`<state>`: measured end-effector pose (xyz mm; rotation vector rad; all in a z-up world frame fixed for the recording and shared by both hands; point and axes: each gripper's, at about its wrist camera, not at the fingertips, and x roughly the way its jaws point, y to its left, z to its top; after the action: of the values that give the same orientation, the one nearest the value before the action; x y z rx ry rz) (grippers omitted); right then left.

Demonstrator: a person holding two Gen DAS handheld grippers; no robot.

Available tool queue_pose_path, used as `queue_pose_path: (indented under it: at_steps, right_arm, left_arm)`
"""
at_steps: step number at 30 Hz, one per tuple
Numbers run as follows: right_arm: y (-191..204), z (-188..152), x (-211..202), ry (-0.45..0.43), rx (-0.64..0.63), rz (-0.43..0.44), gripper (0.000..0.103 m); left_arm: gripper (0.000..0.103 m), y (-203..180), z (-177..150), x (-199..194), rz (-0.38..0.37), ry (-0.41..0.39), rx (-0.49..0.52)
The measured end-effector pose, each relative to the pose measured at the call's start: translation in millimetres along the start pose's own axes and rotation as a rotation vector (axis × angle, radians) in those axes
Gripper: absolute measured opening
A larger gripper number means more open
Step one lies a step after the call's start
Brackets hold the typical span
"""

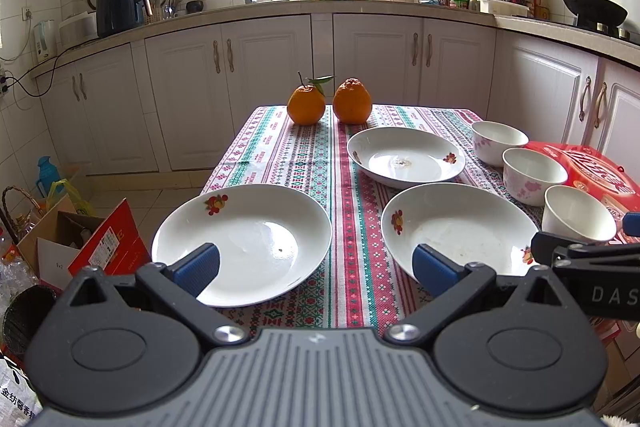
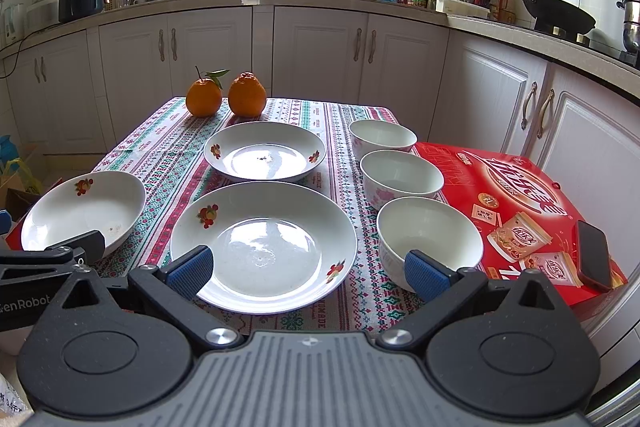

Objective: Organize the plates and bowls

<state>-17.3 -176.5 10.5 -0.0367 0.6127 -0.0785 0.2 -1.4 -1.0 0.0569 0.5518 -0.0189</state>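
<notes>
Both the left gripper (image 1: 316, 267) and right gripper (image 2: 308, 265) gape empty; three plates (image 2: 264, 247) spread toward twelve o'clock, three bowls (image 2: 430, 235) at two.

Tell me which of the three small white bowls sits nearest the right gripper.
The plain white bowl at the near end of the row, beside the red box. The other two bowls, farther back, show pink flower patterns.
</notes>
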Motion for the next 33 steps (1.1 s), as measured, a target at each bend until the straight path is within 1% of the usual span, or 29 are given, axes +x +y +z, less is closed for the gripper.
queue_pose_path:
  at_steps: [33]
  right_arm:
    - [-0.1, 1.6, -1.7, -0.002, 0.002, 0.001, 0.103]
  left_arm:
    - [0.102, 0.3, 0.3, -0.1, 0.0, 0.001, 0.0]
